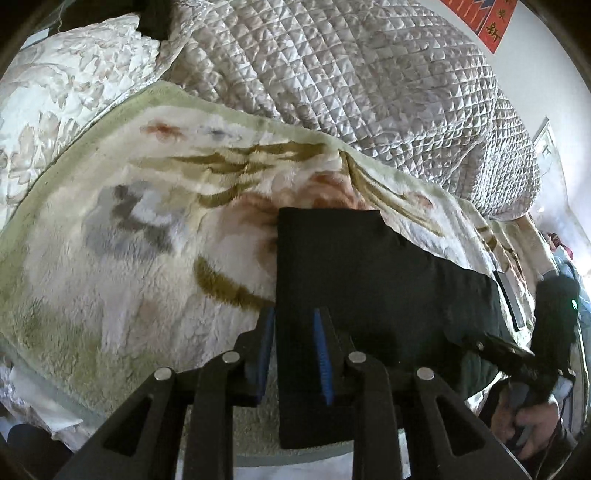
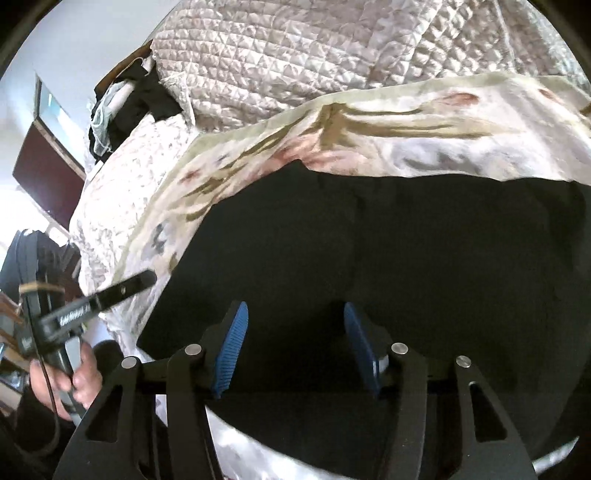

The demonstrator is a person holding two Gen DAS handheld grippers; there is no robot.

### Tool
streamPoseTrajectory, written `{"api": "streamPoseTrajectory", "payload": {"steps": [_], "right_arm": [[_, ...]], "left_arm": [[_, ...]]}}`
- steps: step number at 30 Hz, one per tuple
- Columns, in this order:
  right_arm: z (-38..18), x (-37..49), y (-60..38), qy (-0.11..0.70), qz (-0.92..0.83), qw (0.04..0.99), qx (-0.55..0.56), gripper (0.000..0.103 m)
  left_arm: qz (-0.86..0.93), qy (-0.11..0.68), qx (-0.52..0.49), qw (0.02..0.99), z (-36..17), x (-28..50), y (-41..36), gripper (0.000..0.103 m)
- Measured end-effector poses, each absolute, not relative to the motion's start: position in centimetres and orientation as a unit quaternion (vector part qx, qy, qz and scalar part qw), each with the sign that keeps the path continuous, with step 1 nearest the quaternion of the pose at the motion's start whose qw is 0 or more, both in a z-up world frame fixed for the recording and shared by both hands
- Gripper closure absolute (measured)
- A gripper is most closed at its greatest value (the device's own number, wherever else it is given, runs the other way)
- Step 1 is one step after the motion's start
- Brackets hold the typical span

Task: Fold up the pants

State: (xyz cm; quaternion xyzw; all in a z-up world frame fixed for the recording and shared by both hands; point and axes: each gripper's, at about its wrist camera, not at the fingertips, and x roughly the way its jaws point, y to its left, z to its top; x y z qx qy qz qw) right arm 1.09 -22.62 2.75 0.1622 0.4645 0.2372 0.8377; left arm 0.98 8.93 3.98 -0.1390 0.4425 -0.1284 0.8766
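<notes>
Black pants (image 1: 369,266) lie flat on a floral fleece blanket (image 1: 147,221), with a straight folded edge at their left end. My left gripper (image 1: 294,314) hovers over that left edge; its blue pads stand a narrow gap apart and press on nothing. In the right wrist view the pants (image 2: 388,240) fill the middle of the picture. My right gripper (image 2: 293,314) stands wide open just above the dark cloth, nothing pinched. Each view shows the other gripper at its side: the right one (image 1: 517,354) and the left one (image 2: 122,290), each in a person's hand (image 2: 85,373).
A quilted silvery bedspread (image 1: 351,74) is bunched up behind the blanket. A pale floral sheet (image 1: 55,92) lies at the far left. A wall with a red poster (image 1: 491,18) is at the back right. Dark furniture (image 2: 44,173) and clothes stand beside the bed.
</notes>
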Motion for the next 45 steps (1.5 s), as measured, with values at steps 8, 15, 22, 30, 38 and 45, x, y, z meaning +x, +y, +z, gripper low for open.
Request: {"api": "streamPoseTrajectory", "payload": {"steps": [8, 15, 22, 30, 38, 45], "right_arm": [[1.9, 3.2, -22.7, 0.482, 0.236, 0.817, 0.211, 0.101], [2.7, 1.9, -24.2, 0.461, 0.222, 0.832, 0.217, 0.101], [2.7, 1.7, -24.0, 0.462, 0.214, 0.835, 0.207, 0.101], [1.7, 1.9, -24.5, 0.469, 0.213, 0.827, 0.224, 0.101], [3.1, 1.3, -26.0, 0.456, 0.187, 0.842, 0.218, 0.099], [3.1, 1.7, -24.3, 0.445, 0.238, 0.84, 0.199, 0.099]], "left_arm": [[-0.117, 0.434, -0.104, 0.887, 4.9, 0.9, 7.8, 0.078], [-0.116, 0.438, -0.088, 0.887, 4.5, 1.0, 7.2, 0.078], [-0.116, 0.446, -0.082, 0.884, 4.0, 0.8, 7.1, 0.078], [-0.112, 0.45, -0.086, 0.882, 3.9, 0.8, 7.4, 0.078], [-0.11, 0.443, -0.076, 0.886, 4.6, 1.3, 7.3, 0.078], [-0.123, 0.439, -0.071, 0.887, 4.3, 4.3, 5.7, 0.078]]}}
